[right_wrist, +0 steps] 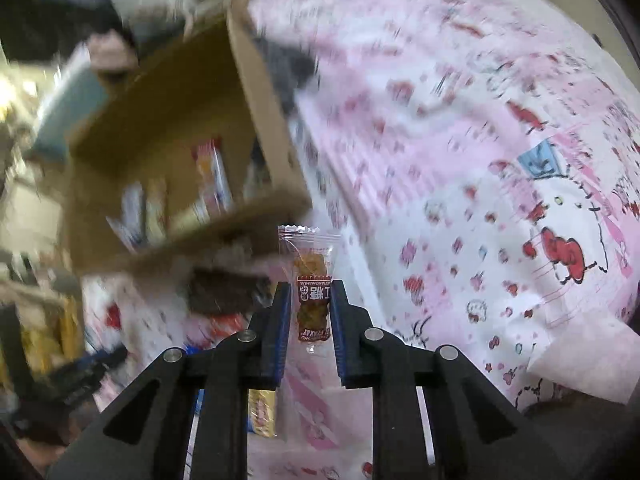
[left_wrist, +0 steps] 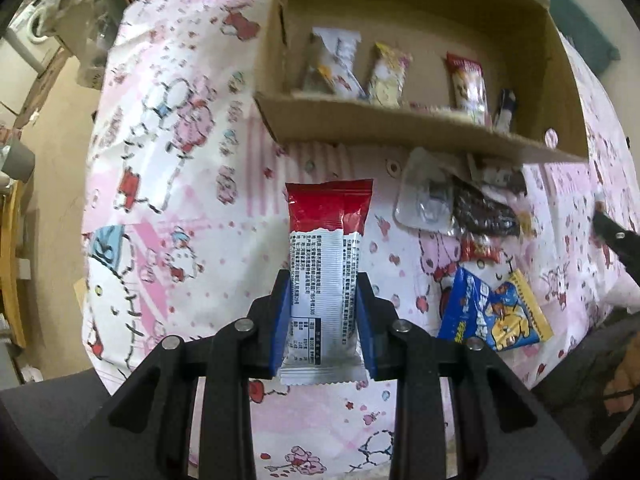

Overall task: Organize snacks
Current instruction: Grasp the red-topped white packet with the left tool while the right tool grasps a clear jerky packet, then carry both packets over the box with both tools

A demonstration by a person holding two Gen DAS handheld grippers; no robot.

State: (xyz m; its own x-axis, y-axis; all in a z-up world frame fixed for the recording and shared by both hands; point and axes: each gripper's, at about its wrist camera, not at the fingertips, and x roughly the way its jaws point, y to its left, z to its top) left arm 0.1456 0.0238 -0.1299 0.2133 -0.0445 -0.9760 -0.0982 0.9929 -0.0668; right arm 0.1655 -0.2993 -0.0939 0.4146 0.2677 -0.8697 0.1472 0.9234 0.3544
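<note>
Cardboard box (left_wrist: 420, 128): upper centre of the left wrist frame, on the patterned cloth (left_wrist: 180, 160); four snack packets (left_wrist: 384, 76) side by side inside. Loose snack pile (left_wrist: 472, 216): on the cloth, below the box's near wall, right of frame centre.

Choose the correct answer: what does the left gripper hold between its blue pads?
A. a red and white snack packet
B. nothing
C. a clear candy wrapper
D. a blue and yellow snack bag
A: in the left wrist view, the left gripper has its blue pads pressed on both sides of the red and white snack packet, above the pink patterned cloth.
</note>
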